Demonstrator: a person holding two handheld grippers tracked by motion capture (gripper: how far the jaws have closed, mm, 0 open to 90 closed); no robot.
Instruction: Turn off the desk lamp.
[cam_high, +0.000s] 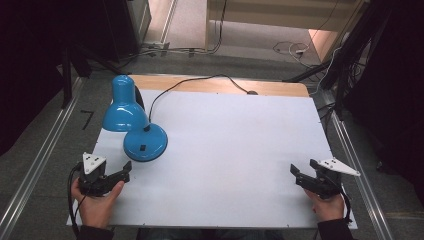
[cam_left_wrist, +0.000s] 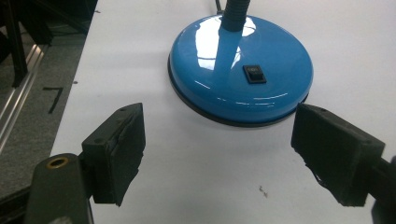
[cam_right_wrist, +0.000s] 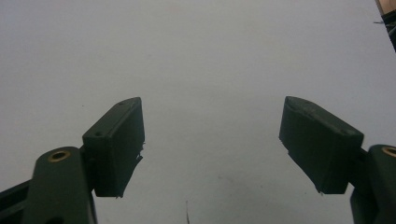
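Observation:
A blue desk lamp (cam_high: 125, 110) stands at the left of the white table (cam_high: 225, 145), its shade bent down beside its round base (cam_high: 145, 142). The base (cam_left_wrist: 240, 70) carries a small black rocker switch (cam_left_wrist: 254, 73). My left gripper (cam_high: 126, 169) rests near the front left edge, open, a short way in front of the base with nothing between its jaws; it shows wide apart in its own view (cam_left_wrist: 217, 149). My right gripper (cam_high: 295, 172) sits at the front right, open and empty, over bare white surface (cam_right_wrist: 212, 140).
The lamp's black cord (cam_high: 200, 82) runs across the back of the table to its wooden far edge (cam_high: 220, 86). Metal rails (cam_high: 35, 165) flank both sides on the grey floor. Cables (cam_high: 295, 49) lie on the floor beyond the table.

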